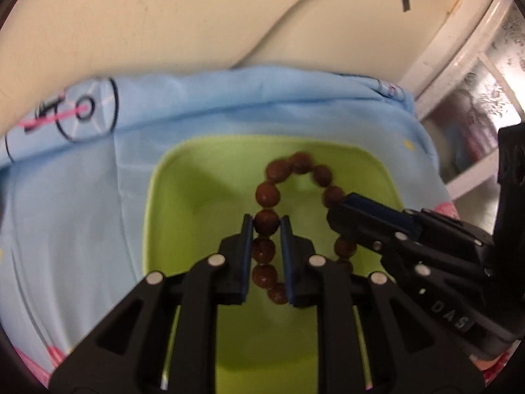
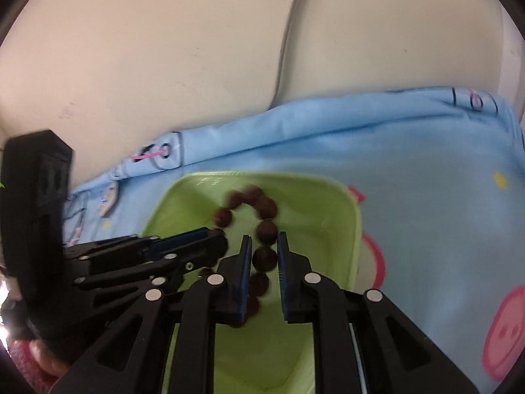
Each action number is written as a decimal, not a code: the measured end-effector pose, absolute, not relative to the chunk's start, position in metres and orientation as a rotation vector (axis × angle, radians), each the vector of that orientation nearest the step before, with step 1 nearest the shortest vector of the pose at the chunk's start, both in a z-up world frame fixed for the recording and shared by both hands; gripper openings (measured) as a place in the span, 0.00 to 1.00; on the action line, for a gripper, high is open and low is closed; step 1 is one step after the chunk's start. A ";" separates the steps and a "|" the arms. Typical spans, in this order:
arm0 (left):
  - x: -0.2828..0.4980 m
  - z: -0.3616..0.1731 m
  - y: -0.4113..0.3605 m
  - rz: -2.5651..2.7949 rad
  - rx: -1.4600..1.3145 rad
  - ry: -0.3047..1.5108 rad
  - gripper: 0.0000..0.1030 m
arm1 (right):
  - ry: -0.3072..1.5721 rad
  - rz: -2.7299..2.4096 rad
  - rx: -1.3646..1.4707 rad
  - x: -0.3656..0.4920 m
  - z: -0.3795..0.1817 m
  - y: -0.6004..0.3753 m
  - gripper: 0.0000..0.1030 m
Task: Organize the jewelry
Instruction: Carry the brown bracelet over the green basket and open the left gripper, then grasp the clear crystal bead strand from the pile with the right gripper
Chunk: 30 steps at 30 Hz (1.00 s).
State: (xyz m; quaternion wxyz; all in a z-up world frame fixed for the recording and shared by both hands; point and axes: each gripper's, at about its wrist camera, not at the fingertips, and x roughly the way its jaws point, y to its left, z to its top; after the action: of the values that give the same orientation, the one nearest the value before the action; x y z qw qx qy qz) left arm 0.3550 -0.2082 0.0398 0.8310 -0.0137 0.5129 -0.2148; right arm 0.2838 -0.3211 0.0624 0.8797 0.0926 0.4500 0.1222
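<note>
A bracelet of brown round beads (image 1: 267,193) hangs as a loop over a lime-green square tray (image 1: 197,197). My left gripper (image 1: 266,225) is shut on one bead of its left strand, and more beads run down between the fingers. My right gripper (image 1: 338,216) comes in from the right, shut on the bracelet's right strand. In the right wrist view the bracelet (image 2: 266,208) arches above the tray (image 2: 315,203). There my right gripper (image 2: 265,246) pinches a bead, and my left gripper (image 2: 220,244) holds the other side from the left.
The tray lies on a light blue cloth (image 1: 82,203) printed with pink and black cartoon shapes (image 2: 505,331). A cream wall (image 2: 164,49) rises right behind the cloth. A white-framed glass panel (image 1: 475,75) stands at the far right.
</note>
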 end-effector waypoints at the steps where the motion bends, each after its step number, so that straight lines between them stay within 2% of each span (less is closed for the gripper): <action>1: 0.360 0.041 -0.211 -0.439 -0.009 1.076 0.15 | 0.933 0.233 0.167 0.289 0.062 -0.320 0.00; 7: 0.392 0.045 -0.213 -0.371 -0.025 1.089 0.15 | 0.880 0.177 0.132 0.317 0.064 -0.319 0.00; 10: 0.385 0.062 -0.203 -0.414 -0.070 1.117 0.17 | 0.840 0.190 0.166 0.303 0.073 -0.323 0.00; 13: 0.350 0.094 -0.181 -0.475 -0.059 1.030 0.22 | 0.747 0.203 0.160 0.272 0.090 -0.324 0.00; 15: 0.323 0.111 -0.157 -0.501 -0.076 0.985 0.40 | 0.710 0.210 0.153 0.256 0.098 -0.318 0.00; 21: 0.234 0.133 -0.045 -0.417 -0.092 0.909 0.42 | 0.594 0.285 0.132 0.192 0.141 -0.296 0.00; 23: 0.203 0.133 0.000 -0.316 -0.064 0.875 0.42 | 0.499 0.313 0.115 0.160 0.164 -0.286 0.00; 24: 0.187 0.132 0.021 -0.265 -0.053 0.861 0.42 | 0.447 0.338 0.120 0.144 0.172 -0.279 0.08; 25: 0.174 0.130 0.036 -0.236 -0.050 0.856 0.42 | 0.396 0.387 0.165 0.126 0.176 -0.274 0.44; 26: 0.154 0.124 0.053 -0.207 -0.059 0.860 0.42 | 0.376 0.425 0.221 0.113 0.179 -0.273 0.63; 27: 0.142 0.118 0.066 -0.194 -0.071 0.870 0.42 | 0.372 0.464 0.282 0.105 0.177 -0.270 0.76; 29: 0.122 0.102 0.089 -0.181 -0.102 0.891 0.42 | 0.464 0.550 0.282 0.104 0.168 -0.253 0.76; 30: 0.114 0.095 0.097 -0.181 -0.113 0.899 0.42 | 0.517 0.573 0.240 0.105 0.159 -0.238 0.65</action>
State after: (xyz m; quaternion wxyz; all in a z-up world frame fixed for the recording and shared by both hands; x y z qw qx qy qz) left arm 0.1140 0.0972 0.0947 0.8952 -0.0546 0.4337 -0.0871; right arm 0.1049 -0.2376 0.1589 0.9195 0.1169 0.2513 0.2788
